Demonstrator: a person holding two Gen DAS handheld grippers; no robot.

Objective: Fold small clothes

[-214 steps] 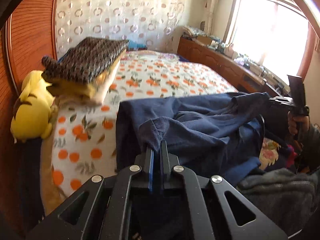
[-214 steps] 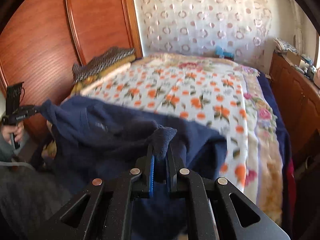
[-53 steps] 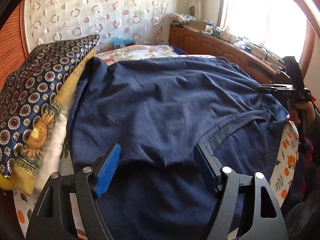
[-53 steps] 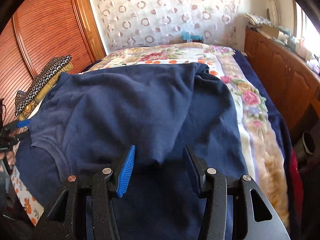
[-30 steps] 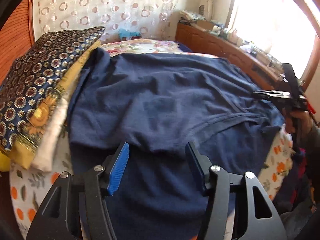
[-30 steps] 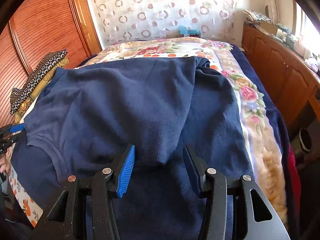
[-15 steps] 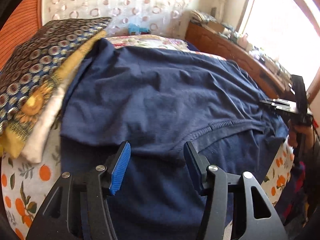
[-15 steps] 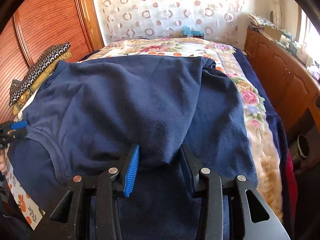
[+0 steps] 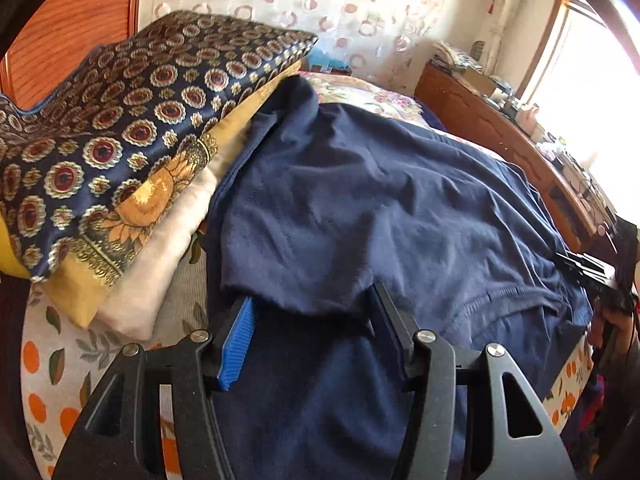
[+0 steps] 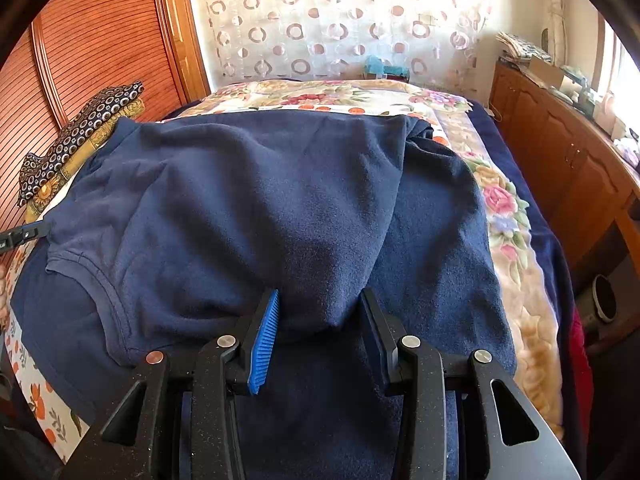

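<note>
Right wrist view: your right tongs (image 10: 316, 324) straddle a fold of the navy shirt (image 10: 260, 200), jaws not yet pinching.
Left tongs (image 9: 312, 320): released, straddling the sleeve hem (image 9: 288, 304).
Handling: soft, light, floppy; you should pinch hems or corners.

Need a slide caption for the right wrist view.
Right gripper, jaws apart, straddles a fold of the navy shirt spread on the bed.

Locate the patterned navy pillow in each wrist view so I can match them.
Left wrist: patterned navy pillow fills the upper left, atop a yellow and white stack beside the navy shirt.
Right wrist: pillow at the left edge, against the wooden panel.
Shared landmark: circle-print curtain.
</note>
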